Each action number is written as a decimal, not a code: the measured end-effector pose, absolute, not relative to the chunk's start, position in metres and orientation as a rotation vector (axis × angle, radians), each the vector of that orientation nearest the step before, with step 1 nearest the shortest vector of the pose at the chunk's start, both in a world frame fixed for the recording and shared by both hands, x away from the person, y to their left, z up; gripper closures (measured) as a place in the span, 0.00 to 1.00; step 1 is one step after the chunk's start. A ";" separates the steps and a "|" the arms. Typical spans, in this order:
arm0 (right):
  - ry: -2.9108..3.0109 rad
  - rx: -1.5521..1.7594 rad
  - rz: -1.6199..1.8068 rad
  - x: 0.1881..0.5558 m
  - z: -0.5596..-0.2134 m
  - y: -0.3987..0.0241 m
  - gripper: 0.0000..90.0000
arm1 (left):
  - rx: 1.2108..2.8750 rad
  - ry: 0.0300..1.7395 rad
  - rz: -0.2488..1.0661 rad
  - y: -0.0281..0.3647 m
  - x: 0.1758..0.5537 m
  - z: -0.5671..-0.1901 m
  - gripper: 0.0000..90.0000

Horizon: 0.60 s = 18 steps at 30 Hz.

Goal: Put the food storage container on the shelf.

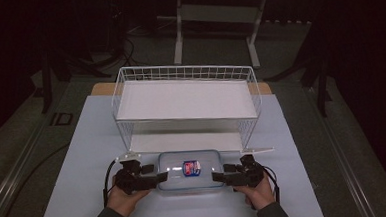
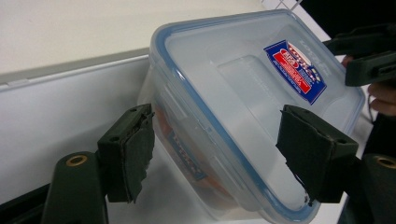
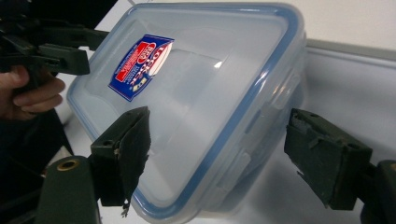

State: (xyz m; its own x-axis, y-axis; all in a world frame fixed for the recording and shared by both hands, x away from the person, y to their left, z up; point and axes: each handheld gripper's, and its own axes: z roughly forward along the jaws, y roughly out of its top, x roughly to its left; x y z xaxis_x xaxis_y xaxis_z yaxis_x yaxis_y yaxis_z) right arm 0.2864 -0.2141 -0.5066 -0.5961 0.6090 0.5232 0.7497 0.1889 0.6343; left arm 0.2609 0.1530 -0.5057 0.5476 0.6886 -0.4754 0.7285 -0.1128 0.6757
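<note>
While a person's two hands hold them at the near edge of the white table [image 1: 83,159], the left gripper [image 1: 160,178] and the right gripper [image 1: 215,177] face each other across a clear plastic container [image 1: 190,169] with a blue-rimmed lid and a red-and-blue label [image 1: 191,167]. It sits flat on the table, just in front of the white wire rack [image 1: 186,106] that stands farther back. Both pairs of jaws are spread wide: in the left gripper view the container's left end lies between the pads [image 2: 135,156] with no pad pressing on it, and the right gripper view shows the same at the right end, a visible gap on either side. Neither gripper holds anything. To grip well, each hand would likely need to slide in until its pads bracket the end squarely, then close evenly and together; the smooth plastic could slip or skew if one side bites first. Keeping the box level should protect whatever the orange shape inside is.
</note>
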 end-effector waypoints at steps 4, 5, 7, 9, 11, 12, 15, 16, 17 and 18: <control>-2.261 -1.327 -1.360 0.288 -0.509 -0.214 0.24 | 1.830 1.156 -0.092 0.150 0.262 -0.507 0.31; -2.250 -1.328 -1.359 0.289 -0.510 -0.215 0.24 | 1.822 1.166 -0.107 0.149 0.263 -0.508 0.31; -2.232 -1.328 -1.353 0.290 -0.511 -0.216 0.24 | 1.807 1.182 -0.149 0.150 0.265 -0.509 0.31; -2.187 -1.321 -1.340 0.292 -0.514 -0.216 0.25 | 1.797 1.196 -0.174 0.151 0.267 -0.510 0.31; -2.143 -1.312 -1.316 0.293 -0.517 -0.215 0.23 | 1.798 1.199 -0.178 0.151 0.267 -0.510 0.31; -2.148 -1.312 -1.321 0.293 -0.517 -0.215 0.24 | 1.796 1.208 -0.184 0.151 0.267 -0.509 0.32; -2.138 -1.310 -1.312 0.293 -0.516 -0.216 0.26 | 1.787 1.217 -0.208 0.154 0.267 -0.509 0.36; -2.125 -1.315 -1.304 0.294 -0.516 -0.218 0.28 | 1.784 1.220 -0.216 0.155 0.267 -0.508 0.37; -2.122 -1.315 -1.305 0.293 -0.516 -0.219 0.29 | 1.779 1.223 -0.216 0.155 0.266 -0.508 0.39; -2.121 -1.314 -1.307 0.293 -0.515 -0.220 0.30 | 1.784 1.218 -0.215 0.155 0.266 -0.507 0.39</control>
